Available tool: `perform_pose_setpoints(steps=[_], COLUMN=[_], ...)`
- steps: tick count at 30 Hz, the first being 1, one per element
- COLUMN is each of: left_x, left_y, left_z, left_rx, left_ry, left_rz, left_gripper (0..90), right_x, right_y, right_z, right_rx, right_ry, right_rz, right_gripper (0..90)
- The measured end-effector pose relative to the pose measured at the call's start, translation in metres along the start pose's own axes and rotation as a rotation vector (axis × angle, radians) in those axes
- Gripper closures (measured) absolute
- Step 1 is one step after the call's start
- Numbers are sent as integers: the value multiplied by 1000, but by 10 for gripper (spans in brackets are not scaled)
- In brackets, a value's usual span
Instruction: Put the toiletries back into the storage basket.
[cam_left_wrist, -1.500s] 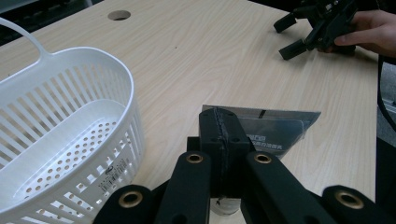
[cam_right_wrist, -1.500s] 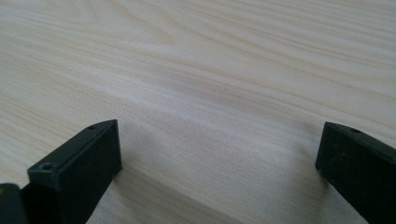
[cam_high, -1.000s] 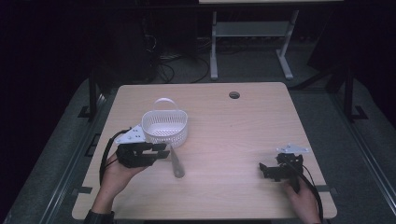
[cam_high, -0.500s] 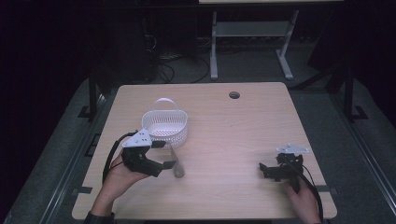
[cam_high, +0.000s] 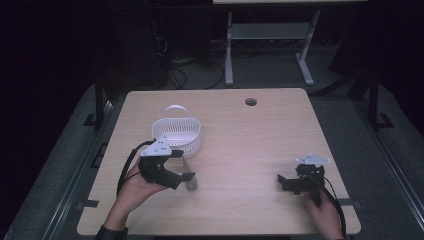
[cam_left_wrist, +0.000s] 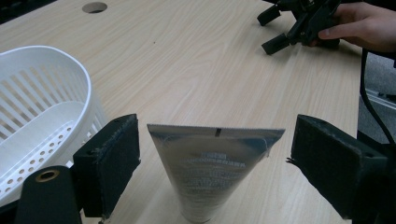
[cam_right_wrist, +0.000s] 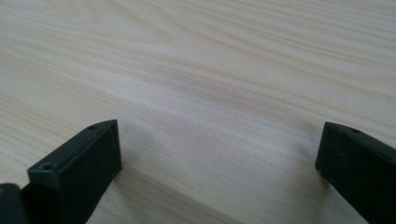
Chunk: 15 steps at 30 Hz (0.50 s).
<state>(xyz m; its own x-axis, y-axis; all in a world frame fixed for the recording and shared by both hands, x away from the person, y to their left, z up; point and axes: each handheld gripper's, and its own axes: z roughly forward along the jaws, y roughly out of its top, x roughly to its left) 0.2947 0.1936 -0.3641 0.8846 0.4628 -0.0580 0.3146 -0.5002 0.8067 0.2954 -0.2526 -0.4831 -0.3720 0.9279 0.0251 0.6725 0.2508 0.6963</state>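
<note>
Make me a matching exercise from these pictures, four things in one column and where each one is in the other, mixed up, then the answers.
Things:
1. silver squeeze tube
2. white slotted plastic basket
3. right gripper
4. round hole in the wooden table

Places:
A. near the table's far edge
B. between the open jaws of the left gripper
C. near the table's right front corner
D. just beyond the left gripper

Pairs: 1-B, 2-D, 3-C, 4-A

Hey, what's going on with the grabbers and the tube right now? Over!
Left gripper open, jaws either side of the tube, not clamped. Right gripper open, over bare table. White basket beside tube; nothing in the way.
</note>
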Motion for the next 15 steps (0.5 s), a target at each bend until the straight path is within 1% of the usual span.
perform_pose_setpoints(steps=[3, 5, 7, 10, 11, 14, 15], left_x=[0, 0, -1, -2, -2, -4, -4], left_y=[3, 6, 8, 10, 11, 12, 12], left_z=[3, 4, 7, 11, 12, 16, 17], left_rx=[0, 14, 18, 33, 45, 60, 64], left_ry=[6, 16, 13, 16, 17, 22, 24], left_rz=[-7, -4, -5, 0, 10, 11, 15], left_gripper=[149, 149, 149, 149, 150, 156, 183], right_x=[0, 0, 0, 0, 0, 0, 0], right_y=[0, 0, 0, 0, 0, 0, 0], right_z=[0, 0, 0, 0, 0, 0, 0], right_rx=[0, 0, 0, 0, 0, 0, 0], right_ry=[0, 0, 0, 0, 0, 0, 0], right_rz=[0, 0, 0, 0, 0, 0, 0], right_gripper=[0, 0, 0, 0, 0, 0, 0])
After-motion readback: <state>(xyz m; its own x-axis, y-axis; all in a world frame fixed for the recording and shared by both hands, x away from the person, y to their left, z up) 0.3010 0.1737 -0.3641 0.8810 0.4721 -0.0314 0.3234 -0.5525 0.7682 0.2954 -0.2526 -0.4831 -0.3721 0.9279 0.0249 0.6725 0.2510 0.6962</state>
